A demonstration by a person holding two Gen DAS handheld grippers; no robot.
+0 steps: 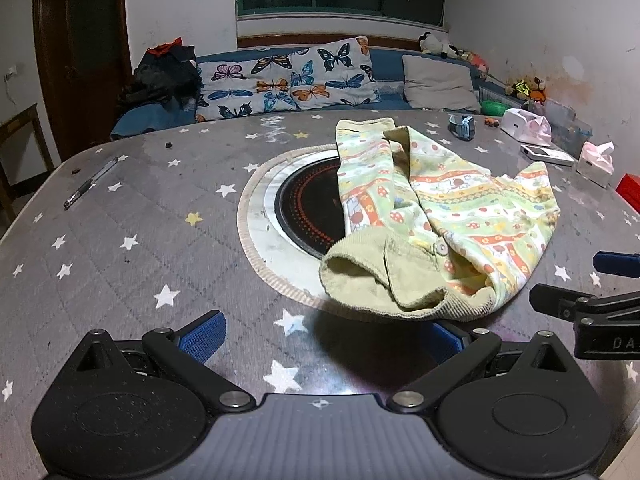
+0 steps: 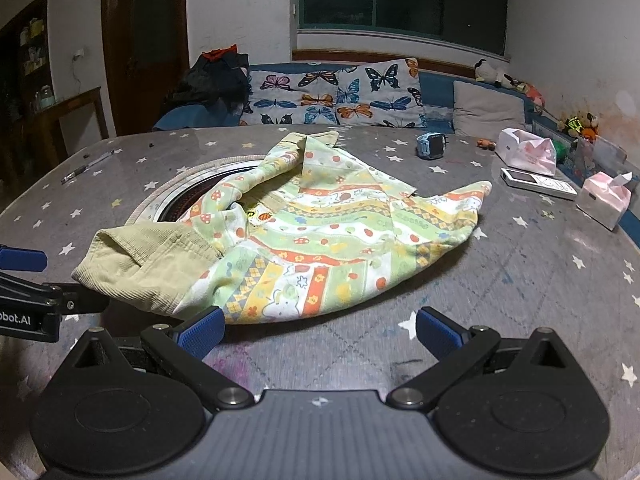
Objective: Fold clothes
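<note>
1. Pen (image 1: 91, 183): lies on the table cover (image 1: 132, 208), well to the left of the garment.

2. My left gripper (image 1: 320, 334): released, its 2 blue pads (image 1: 204, 336) spread wide and holding nothing, low over the cover just short of the garment's ribbed hem. The right-hand pad is partly hidden under that hem.

3. Round burner (image 1: 304, 208): set in the cover's round cut-out, with the garment draped over its right part.

4. Garment (image 2: 320, 236): a small child's printed piece, green, yellow and orange, with plain ribbed trim; crumpled and unfolded on the table, its hem end nearest both grippers.

5. My right gripper (image 2: 320, 330): released, fingers wide apart and empty; the left pad (image 2: 200, 332) sits at the garment's near edge, though I cannot tell if it touches.

6. Blue watch (image 2: 431, 145), remote (image 2: 538, 184) and 2 tissue packs (image 2: 526, 151) (image 2: 606, 198): on the cover to the right of the garment, apart from it.
</note>
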